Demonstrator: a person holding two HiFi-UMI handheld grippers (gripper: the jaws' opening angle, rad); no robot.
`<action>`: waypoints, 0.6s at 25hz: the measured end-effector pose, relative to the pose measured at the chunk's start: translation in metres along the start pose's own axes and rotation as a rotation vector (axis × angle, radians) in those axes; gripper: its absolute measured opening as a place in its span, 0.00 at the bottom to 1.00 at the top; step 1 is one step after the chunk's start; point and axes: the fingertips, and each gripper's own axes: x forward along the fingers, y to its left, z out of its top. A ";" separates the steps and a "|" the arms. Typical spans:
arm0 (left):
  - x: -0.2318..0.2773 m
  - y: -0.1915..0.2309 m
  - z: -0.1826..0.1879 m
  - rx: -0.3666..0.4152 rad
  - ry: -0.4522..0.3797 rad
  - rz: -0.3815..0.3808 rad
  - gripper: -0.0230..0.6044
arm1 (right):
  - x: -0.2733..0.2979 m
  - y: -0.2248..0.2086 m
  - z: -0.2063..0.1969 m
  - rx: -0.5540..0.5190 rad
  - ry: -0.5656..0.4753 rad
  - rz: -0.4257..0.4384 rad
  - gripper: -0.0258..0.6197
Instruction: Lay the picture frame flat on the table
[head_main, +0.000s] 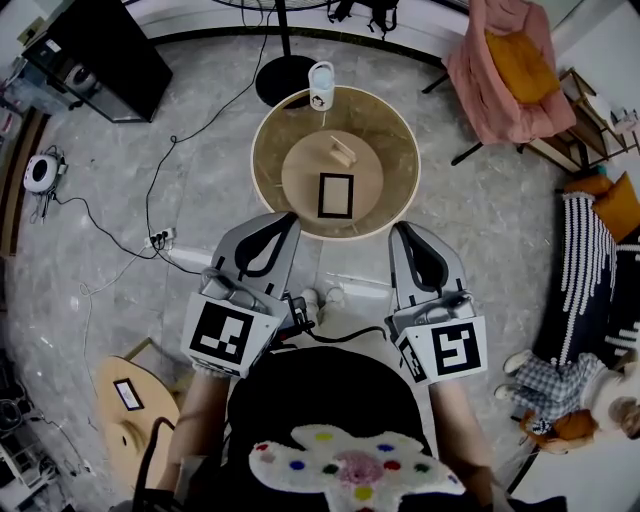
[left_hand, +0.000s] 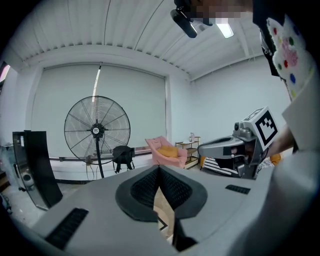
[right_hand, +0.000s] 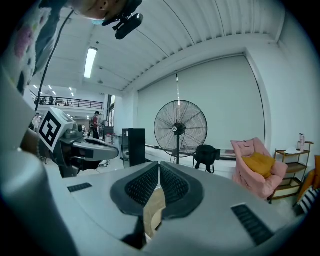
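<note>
Right now the picture frame (head_main: 336, 195) lies flat on the round table (head_main: 392, 135), on the middle wooden part of its top, with its black border turned up to the head camera. Just beyond it, on the far side, stands a small wooden block (head_main: 343, 150), apart from the frame. A white mug (head_main: 321, 85) is at the far edge of the same table. Both grippers are on the near side of the table and neither touches the frame. The left gripper (head_main: 287, 219) points toward the near left rim. Its own view shows its fingers (left_hand: 145, 186) pressed together with nothing between them. The right gripper (head_main: 399, 233) points toward the near right rim. Its fingers (right_hand: 143, 185) are almost together, with only a very thin gap and no object inside it. In each gripper view, the other gripper is seen at the side, held level and near. Behind the table a big fan (left_hand: 97, 130) stands on the grey floor (head_main: 200, 170), and a pink armchair (head_main: 500, 70) with an orange cushion is at the far right. A smaller wooden table (head_main: 110, 385) is at the near left.
</note>
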 end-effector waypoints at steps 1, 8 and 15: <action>0.000 0.000 0.000 0.001 0.001 0.000 0.06 | 0.000 0.000 -0.001 0.002 0.003 0.001 0.10; 0.000 0.002 -0.003 0.000 0.009 0.006 0.06 | 0.001 0.000 -0.005 0.007 0.017 0.006 0.10; 0.001 0.003 -0.005 -0.002 0.014 0.014 0.06 | 0.002 0.002 -0.005 0.003 0.023 0.017 0.10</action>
